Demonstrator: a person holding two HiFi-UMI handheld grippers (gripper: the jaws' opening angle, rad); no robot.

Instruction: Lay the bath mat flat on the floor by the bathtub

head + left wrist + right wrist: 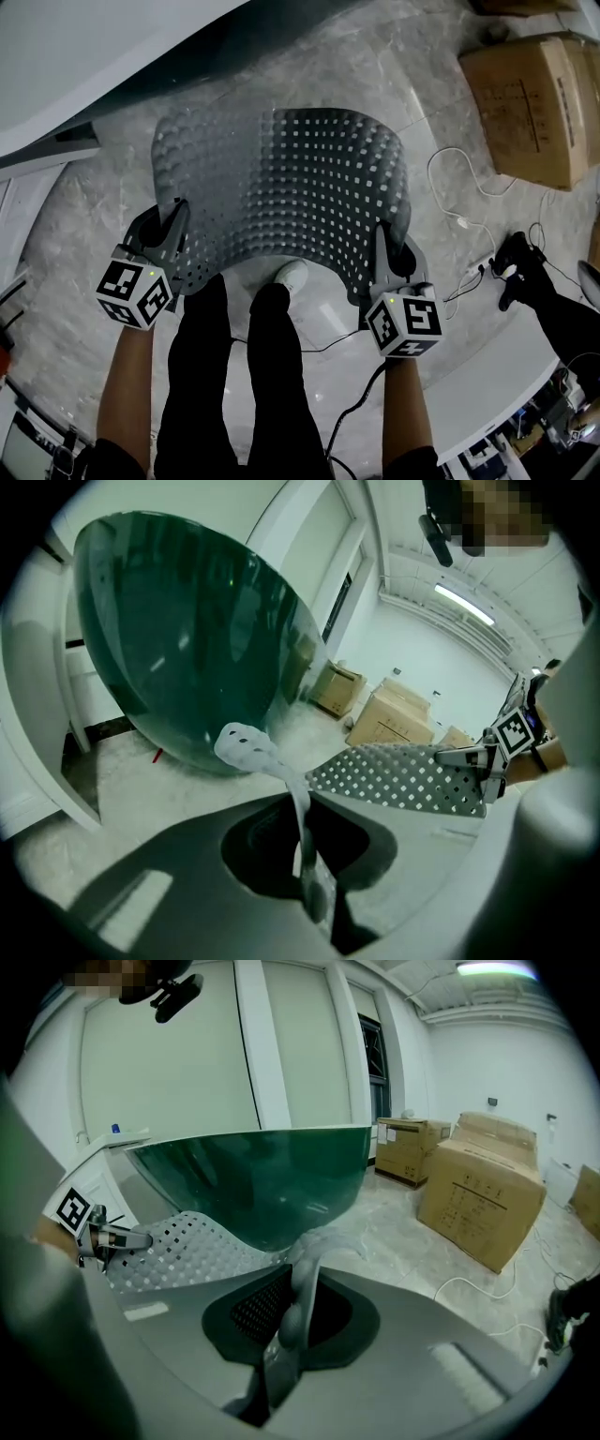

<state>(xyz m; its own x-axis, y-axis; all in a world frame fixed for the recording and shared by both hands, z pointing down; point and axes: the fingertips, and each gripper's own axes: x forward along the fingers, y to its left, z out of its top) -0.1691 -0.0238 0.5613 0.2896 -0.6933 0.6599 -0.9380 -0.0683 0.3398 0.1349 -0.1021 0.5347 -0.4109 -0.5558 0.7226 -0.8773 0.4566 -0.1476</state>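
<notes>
A grey perforated bath mat [286, 192] hangs arched over the marble floor, held up by its two near corners. My left gripper [172, 246] is shut on the mat's left corner, whose edge [300, 836] runs pinched between the jaws. My right gripper [386, 265] is shut on the right corner, and the mat edge [292, 1307] sits squeezed in its jaws. The dark green bathtub [178, 639] stands just beyond the mat, its white rim [103, 47] at the top left in the head view. The mat's far edge droops toward the floor by the tub.
Cardboard boxes [530, 103] stand at the far right, also boxes [478, 1199] in the right gripper view. White cables [459, 197] and a black object [520, 267] lie on the floor to the right. The person's dark legs and a white shoe [291, 274] are under the mat's near edge.
</notes>
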